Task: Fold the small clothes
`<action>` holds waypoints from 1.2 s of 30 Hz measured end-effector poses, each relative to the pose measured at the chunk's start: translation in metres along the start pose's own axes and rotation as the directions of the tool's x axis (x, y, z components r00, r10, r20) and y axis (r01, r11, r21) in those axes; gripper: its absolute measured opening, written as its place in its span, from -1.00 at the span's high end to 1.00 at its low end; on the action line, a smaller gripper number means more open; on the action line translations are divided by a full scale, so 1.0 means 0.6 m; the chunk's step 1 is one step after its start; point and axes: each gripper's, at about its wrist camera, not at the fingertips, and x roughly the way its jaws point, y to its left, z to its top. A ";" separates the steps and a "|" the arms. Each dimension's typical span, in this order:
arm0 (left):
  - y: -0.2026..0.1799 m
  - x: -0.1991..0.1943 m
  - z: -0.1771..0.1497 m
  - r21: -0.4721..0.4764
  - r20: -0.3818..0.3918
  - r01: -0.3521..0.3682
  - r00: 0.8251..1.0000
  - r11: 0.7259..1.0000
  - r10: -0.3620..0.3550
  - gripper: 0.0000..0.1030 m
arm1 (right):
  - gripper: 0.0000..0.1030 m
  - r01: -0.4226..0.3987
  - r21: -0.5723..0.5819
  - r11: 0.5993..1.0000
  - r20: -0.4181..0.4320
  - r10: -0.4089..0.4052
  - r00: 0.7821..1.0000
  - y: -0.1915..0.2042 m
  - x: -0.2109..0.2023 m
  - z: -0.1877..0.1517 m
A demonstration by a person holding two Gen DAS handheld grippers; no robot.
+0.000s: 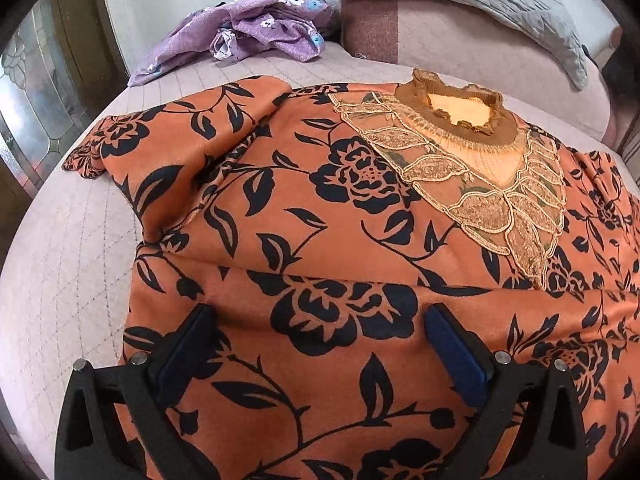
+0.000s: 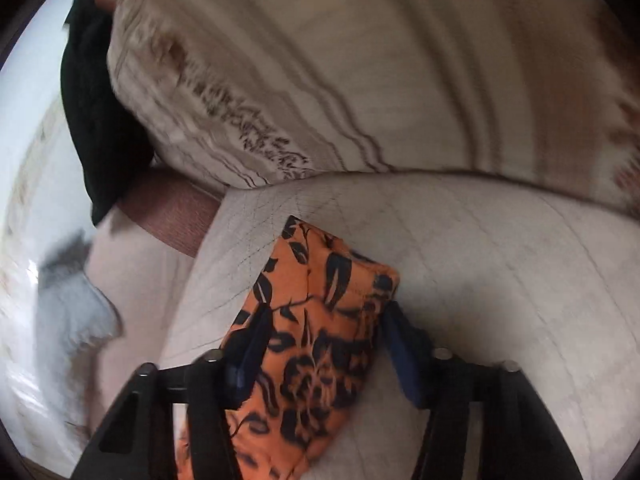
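The orange floral top point(image 1: 304, 208) lay spread flat on the quilted bed point(image 1: 60, 280), neckline point(image 1: 460, 114) far ahead of the left hand-held gripper point(image 1: 316, 320), whose jaws stood apart over the hem end, not pinching it. The right hand-held gripper point(image 2: 320, 320) straddled a sleeve point(image 2: 316, 300), which ran lengthwise away between its fingers; whether the pads pressed it I could not tell. Bare bed lay beyond the sleeve's cuff; a purple garment point(image 1: 248, 32) sat well beyond.
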 end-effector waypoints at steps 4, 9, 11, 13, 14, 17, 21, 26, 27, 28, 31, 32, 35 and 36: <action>-0.009 -0.010 0.016 0.029 0.057 -0.047 0.997 0.998 0.045 -1.00 | 0.87 -0.033 0.018 0.999 -0.012 0.033 0.999 0.012 0.006 -0.001; -0.019 -0.069 0.035 0.094 0.228 -0.112 0.970 0.989 0.088 -1.00 | 0.88 -0.200 -0.099 0.975 0.024 0.204 0.979 0.105 -0.099 -0.031; 0.000 -0.094 0.041 0.068 0.241 -0.087 0.968 0.994 0.069 -1.00 | 0.88 -0.266 -0.141 0.954 0.006 0.269 0.963 0.153 -0.148 -0.050; 0.028 -0.109 0.053 0.025 0.232 -0.064 0.971 0.998 0.056 -1.00 | 0.88 -0.325 -0.190 0.926 -0.026 0.327 0.945 0.211 -0.194 -0.080; 0.043 -0.112 0.059 0.001 0.231 -0.063 0.971 0.998 0.061 -1.00 | 0.88 -0.362 -0.215 0.907 -0.050 0.360 0.932 0.247 -0.221 -0.102; 0.104 -0.127 0.059 -0.081 0.230 -0.105 0.966 0.991 0.121 -1.00 | 0.88 -0.444 -0.305 0.843 -0.120 0.429 0.896 0.349 -0.288 -0.175; 0.186 -0.136 0.059 -0.223 0.221 -0.176 0.949 0.959 0.226 -1.00 | 0.88 -0.549 -0.358 0.755 -0.244 0.492 0.836 0.480 -0.332 -0.313; 0.253 -0.153 0.057 -0.323 0.233 -0.177 0.937 0.929 0.260 -1.00 | 0.88 -0.671 -0.327 0.666 -0.432 0.526 0.732 0.589 -0.345 -0.524; 0.261 -0.154 0.058 -0.334 0.232 -0.176 0.937 0.926 0.262 -1.00 | 0.88 -0.692 -0.305 0.654 -0.466 0.532 0.708 0.601 -0.341 -0.565; 0.271 -0.157 0.057 -0.343 0.231 -0.175 0.937 0.923 0.263 -1.00 | 0.88 -0.714 -0.277 0.643 -0.506 0.534 0.677 0.613 -0.334 -0.611; 0.290 -0.161 0.056 -0.368 0.233 -0.179 0.933 0.913 0.276 -1.00 | 0.78 -0.751 -0.200 0.629 -0.614 0.517 0.596 0.633 -0.306 -0.718; 0.294 -0.161 0.056 -0.374 0.231 -0.183 0.931 0.909 0.282 -1.00 | 0.65 -0.751 -0.168 0.639 -0.657 0.496 0.568 0.634 -0.294 -0.760; 0.300 -0.157 0.059 -0.377 0.224 -0.186 0.932 0.907 0.284 -1.00 | -0.66 -0.760 -0.078 0.645 -0.732 0.481 0.483 0.624 -0.277 -0.831; 0.298 -0.155 0.060 -0.374 0.224 -0.185 0.933 0.909 0.282 -1.00 | -0.66 -0.767 -0.049 0.640 -0.722 0.508 0.470 0.616 -0.272 -0.831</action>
